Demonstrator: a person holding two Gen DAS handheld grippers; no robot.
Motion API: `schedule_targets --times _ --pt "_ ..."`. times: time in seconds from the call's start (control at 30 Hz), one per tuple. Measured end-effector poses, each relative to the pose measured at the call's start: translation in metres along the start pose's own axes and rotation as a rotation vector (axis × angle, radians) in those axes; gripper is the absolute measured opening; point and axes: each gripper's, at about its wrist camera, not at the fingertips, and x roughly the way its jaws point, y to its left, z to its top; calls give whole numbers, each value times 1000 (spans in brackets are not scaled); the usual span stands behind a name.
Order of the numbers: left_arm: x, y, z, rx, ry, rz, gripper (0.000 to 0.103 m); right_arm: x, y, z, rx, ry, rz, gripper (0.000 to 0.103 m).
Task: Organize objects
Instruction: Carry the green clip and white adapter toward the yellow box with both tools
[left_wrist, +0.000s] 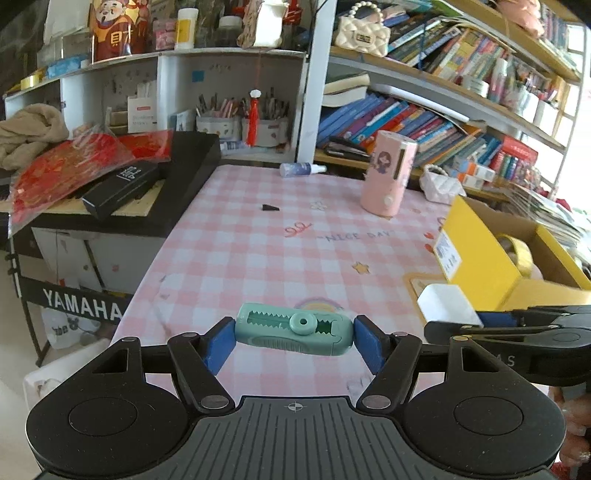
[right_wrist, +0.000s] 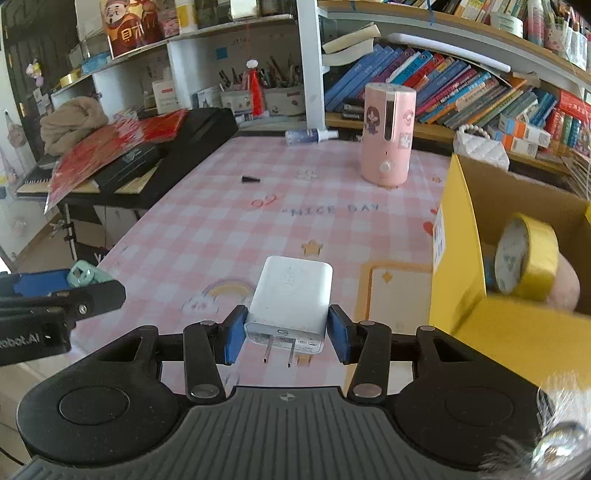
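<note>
Left gripper (left_wrist: 294, 339): blue pads pinch a teal correction-tape dispenser (left_wrist: 295, 329) by its two short ends. Its long axis runs crosswise between the pads, roughly level, the right end sitting slightly lower. The toothed window and round hub face up toward the camera. It hangs clear above the pink checked tablecloth (left_wrist: 258, 243), over the near part of the table.

Right gripper (right_wrist: 284, 334): pads pressed onto a white charger plug (right_wrist: 290, 295), gripped on its two side faces near the pronged end. The two metal prongs point back toward the camera and slightly down; the charger's long axis runs away from the camera, along the fingers, with the rounded far end tipped up. It is held off the cloth, just left of the yellow cardboard box (right_wrist: 456, 236).

In the right wrist view the left gripper (right_wrist: 74, 284) shows at the left edge with the teal piece between its pads. In the left wrist view the right gripper (left_wrist: 517, 325) enters from the right with the white block.

Inside the box: a yellow tape roll (right_wrist: 526, 254) standing on edge, leaning against something pink.

On the table farther back: a pink cylindrical humidifier (right_wrist: 386, 136) upright; a small spray bottle (right_wrist: 308, 136) lying on its side, nozzle to the right; a small black wedge-shaped piece (right_wrist: 250, 180) lying alone on the cloth.
</note>
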Motion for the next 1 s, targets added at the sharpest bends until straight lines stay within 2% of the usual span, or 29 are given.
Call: schedule_targets --times 0.23,0.5,0.8,1.0 --pt "-26 -2 -28 7 21 -21 69 -26 8 -37 48 30 -3 44" --pt "-44 -16 -47 45 29 -88 69 -56 8 -68 87 35 -51 44" --pt "-42 -50 -50 116 30 -204 69 -87 -11 -91 145 22 -151 44" --pt "-38 -82 -52 196 41 -296 69 -110 -40 -110 258 17 -248 44"
